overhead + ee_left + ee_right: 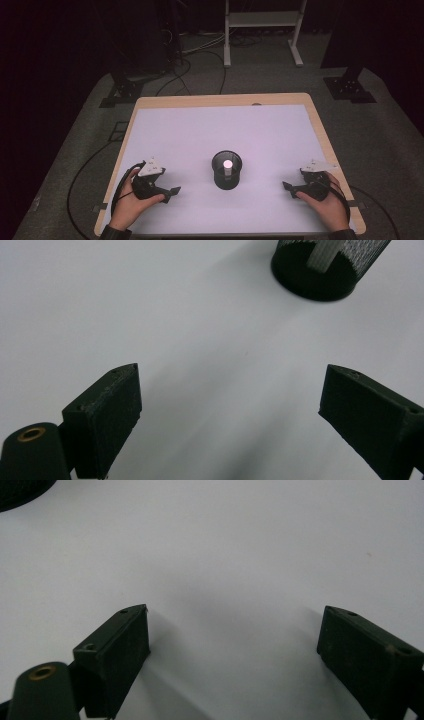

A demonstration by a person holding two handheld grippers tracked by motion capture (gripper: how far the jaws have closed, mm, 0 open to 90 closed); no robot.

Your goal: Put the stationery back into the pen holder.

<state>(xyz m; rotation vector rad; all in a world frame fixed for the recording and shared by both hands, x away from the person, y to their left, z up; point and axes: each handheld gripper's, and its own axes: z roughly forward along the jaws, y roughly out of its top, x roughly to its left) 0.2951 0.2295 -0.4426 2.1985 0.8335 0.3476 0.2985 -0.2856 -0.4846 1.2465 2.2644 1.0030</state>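
Observation:
A black mesh cup [227, 170] stands upright near the middle of the white table top [220, 130], with a white cylinder [228, 164] standing inside it. My left gripper [172, 192] rests low on the table left of the cup, held by a hand, open and holding nothing. My right gripper [287, 186] sits to the cup's right, also open and empty. In the left gripper view the cup [325, 267] is ahead at upper right, past the parted jaws of the left gripper [230, 405]. In the right gripper view a sliver of the cup [20, 492] shows at upper left beyond the right gripper [232, 640].
The table has a wooden rim [320, 130]. On the dark floor behind lie cables [190, 65], two black stand bases [122, 92] [350, 87] and a white frame [262, 30]. Cables trail from both grippers off the table sides.

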